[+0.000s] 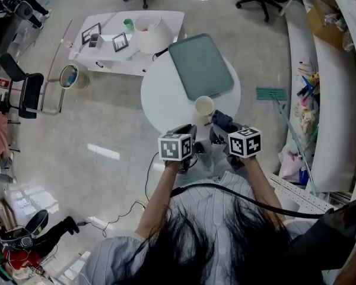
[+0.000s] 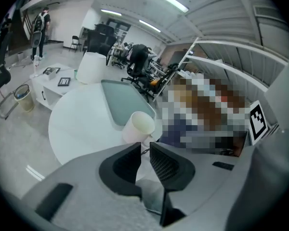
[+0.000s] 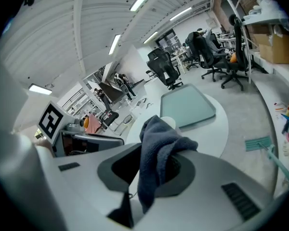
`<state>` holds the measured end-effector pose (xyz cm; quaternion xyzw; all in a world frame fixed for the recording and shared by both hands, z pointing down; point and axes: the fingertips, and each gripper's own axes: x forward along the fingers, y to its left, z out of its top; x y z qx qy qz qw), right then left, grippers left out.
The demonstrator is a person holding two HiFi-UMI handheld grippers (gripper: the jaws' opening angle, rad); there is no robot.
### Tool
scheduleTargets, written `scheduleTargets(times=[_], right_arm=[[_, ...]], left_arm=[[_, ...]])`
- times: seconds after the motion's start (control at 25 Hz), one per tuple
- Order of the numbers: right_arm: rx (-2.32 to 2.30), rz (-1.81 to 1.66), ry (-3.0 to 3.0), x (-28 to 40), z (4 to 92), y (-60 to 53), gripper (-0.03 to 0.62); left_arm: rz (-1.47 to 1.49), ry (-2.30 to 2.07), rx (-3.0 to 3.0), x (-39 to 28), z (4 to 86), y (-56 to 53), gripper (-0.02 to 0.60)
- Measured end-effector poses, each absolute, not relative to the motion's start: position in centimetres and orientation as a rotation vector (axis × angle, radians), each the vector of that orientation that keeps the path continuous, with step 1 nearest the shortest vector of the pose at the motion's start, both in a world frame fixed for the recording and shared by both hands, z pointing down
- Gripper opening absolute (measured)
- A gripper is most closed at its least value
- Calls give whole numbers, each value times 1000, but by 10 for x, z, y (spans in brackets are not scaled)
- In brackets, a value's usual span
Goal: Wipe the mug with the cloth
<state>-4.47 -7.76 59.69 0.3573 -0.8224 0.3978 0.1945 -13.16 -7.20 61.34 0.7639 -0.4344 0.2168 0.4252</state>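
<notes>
A cream mug [image 1: 204,106] stands upright on the round white table [image 1: 166,108], near its front edge. In the left gripper view the mug [image 2: 138,127] is just beyond my left gripper [image 2: 143,159], whose jaws are shut with nothing between them. My right gripper [image 3: 153,170] is shut on a dark blue cloth [image 3: 159,146] that drapes over its jaws. The mug's rim [image 3: 169,123] peeks out behind the cloth. In the head view both grippers hover at the table's near edge, the left gripper [image 1: 188,132] beside the cloth [image 1: 221,121], a little short of the mug.
A grey-green mat [image 1: 200,66] lies on the far half of the round table. Behind it is a low white table [image 1: 101,55] with picture frames and a white lampshade [image 1: 152,33]. A green-headed broom [image 1: 272,94] and a white shelf [image 1: 329,100] are to the right.
</notes>
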Motion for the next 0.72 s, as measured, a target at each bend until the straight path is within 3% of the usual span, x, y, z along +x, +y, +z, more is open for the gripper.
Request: scheduleTargets(times=[0.72], right_arm=[[883, 1042, -2328, -56, 582, -63, 80]], left_arm=[[491, -1043, 2106, -115, 591, -59, 67]])
